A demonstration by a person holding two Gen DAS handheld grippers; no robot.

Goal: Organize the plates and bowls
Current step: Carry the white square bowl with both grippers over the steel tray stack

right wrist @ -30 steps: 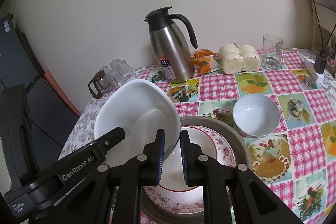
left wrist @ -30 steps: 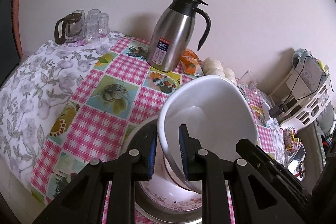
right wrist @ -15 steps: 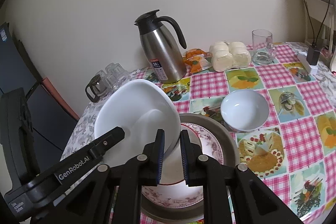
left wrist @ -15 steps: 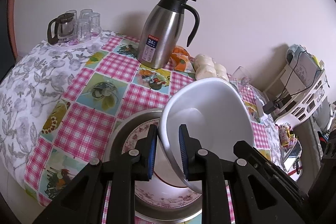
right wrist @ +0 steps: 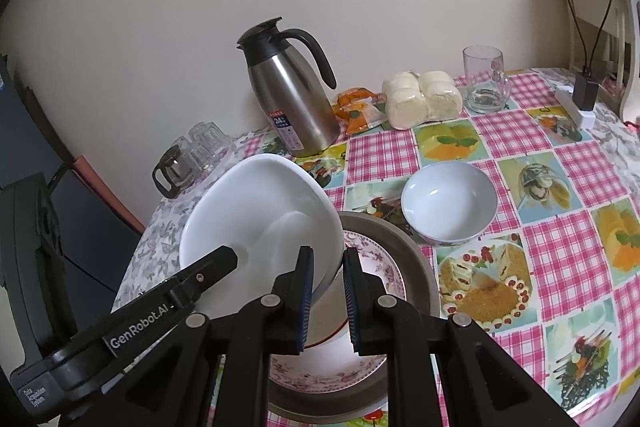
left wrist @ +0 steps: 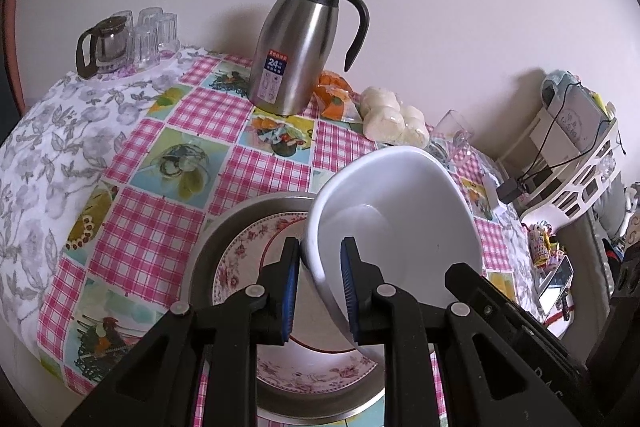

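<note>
A large white bowl [left wrist: 392, 227] hangs tilted above a floral plate [left wrist: 248, 247] that lies in a round metal dish [left wrist: 224, 223]. My left gripper [left wrist: 320, 267] is shut on the bowl's near left rim. Seen from the right wrist, the same white bowl [right wrist: 256, 211] has its right rim clamped in my right gripper [right wrist: 325, 267], which is shut, over the floral plate [right wrist: 376, 267] and metal dish [right wrist: 416, 255]. A smaller white bowl [right wrist: 448, 203] sits upright on the tablecloth just right of the dish.
A steel thermos jug [right wrist: 292, 103] stands at the back, with an orange snack packet [right wrist: 356, 111], wrapped buns [right wrist: 420, 99] and a glass mug [right wrist: 484, 79] along the wall. A glass teapot with cups [left wrist: 120, 43] sits far left. A white rack [left wrist: 576, 155] stands off the table's right.
Both grippers have shifted slightly with the white bowl, so more of the floral plate and metal dish shows beneath it. Both grips are unchanged.
</note>
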